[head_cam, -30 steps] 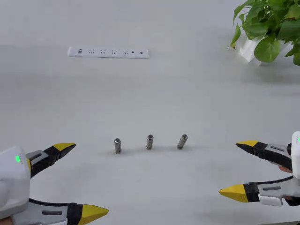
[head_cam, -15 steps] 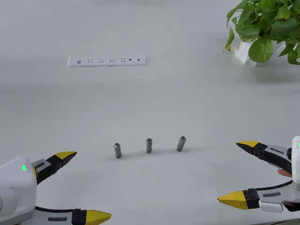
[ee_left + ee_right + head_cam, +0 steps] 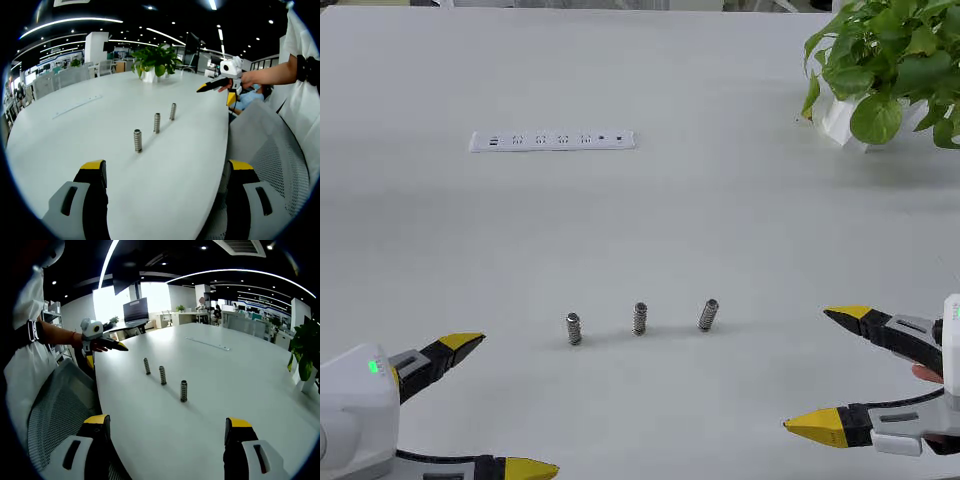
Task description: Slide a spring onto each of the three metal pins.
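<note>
Tongs low and wide: your black, yellow-tipped left tongs point(image 3: 517, 402) sit by the near edge of the tabletop on the left. The matching right tongs point(image 3: 808, 369) sit by the near edge on the right. Both are released, jaws spread with nothing between them, tips aimed inward over the smooth pale-grey tabletop point(image 3: 720, 220).

Between the two, closer to the near edge than the far one, three small upright metal pins stand in a row, apart from one another: left pin point(image 3: 574, 328), middle pin point(image 3: 640, 318), right pin point(image 3: 708, 314). Each carries a ribbed, coiled steel spring point(image 3: 137, 141) under a rounded cap.

A flat white plastic power strip point(image 3: 552, 141) lies toward the far edge on the left. A leafy green plant in a white pot point(image 3: 890, 50) stands at the far right corner.

Your left gripper view adds what the head view lacks: your bare forearm point(image 3: 270, 75) reaching to the right tongs, a grey mesh chair point(image 3: 270, 150) beyond the tabletop's edge, and curved ceiling light strips point(image 3: 70, 21). Your right gripper view looks along the same row from its other end.
</note>
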`<state>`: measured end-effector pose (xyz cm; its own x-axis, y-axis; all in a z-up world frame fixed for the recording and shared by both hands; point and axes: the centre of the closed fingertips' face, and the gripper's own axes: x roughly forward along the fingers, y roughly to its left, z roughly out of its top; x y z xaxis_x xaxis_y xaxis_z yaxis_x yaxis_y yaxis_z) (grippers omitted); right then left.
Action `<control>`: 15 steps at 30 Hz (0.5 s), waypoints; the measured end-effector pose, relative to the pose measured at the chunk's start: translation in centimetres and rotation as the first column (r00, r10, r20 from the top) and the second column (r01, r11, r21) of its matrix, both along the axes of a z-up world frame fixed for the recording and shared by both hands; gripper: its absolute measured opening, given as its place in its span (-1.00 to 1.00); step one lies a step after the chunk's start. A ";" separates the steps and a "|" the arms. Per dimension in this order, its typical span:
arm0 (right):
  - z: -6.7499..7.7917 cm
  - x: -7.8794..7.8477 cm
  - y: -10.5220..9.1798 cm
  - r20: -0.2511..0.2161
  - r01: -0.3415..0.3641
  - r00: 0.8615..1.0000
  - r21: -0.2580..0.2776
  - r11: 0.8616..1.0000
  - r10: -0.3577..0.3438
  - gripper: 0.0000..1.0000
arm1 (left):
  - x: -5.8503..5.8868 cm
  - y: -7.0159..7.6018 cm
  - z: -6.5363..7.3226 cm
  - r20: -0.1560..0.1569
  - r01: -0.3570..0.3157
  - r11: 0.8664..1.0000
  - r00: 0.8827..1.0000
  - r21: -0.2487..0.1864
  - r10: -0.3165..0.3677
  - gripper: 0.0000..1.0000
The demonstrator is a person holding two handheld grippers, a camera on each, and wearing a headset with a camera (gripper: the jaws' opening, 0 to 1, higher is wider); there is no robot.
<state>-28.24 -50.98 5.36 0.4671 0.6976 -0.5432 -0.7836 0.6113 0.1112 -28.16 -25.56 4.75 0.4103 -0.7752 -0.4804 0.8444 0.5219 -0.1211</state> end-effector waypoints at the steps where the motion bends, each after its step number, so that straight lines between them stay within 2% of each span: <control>1: 0.0 0.0 0.0 -0.001 -0.001 1.000 -0.001 1.000 0.001 0.90 | 0.0 0.0 0.0 -0.001 0.000 1.000 1.000 -0.002 0.000 0.98; 15: -0.2 0.0 -0.1 -0.003 -0.002 1.000 -0.011 1.000 0.002 0.88 | -0.1 0.0 -0.2 -0.008 0.004 1.000 1.000 -0.011 -0.004 0.98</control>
<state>-28.27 -51.05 5.15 0.4642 0.6927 -0.5520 -0.7844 0.6109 0.1069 -28.24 -25.60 4.57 0.4031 -0.7823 -0.4749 0.8454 0.5170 -0.1340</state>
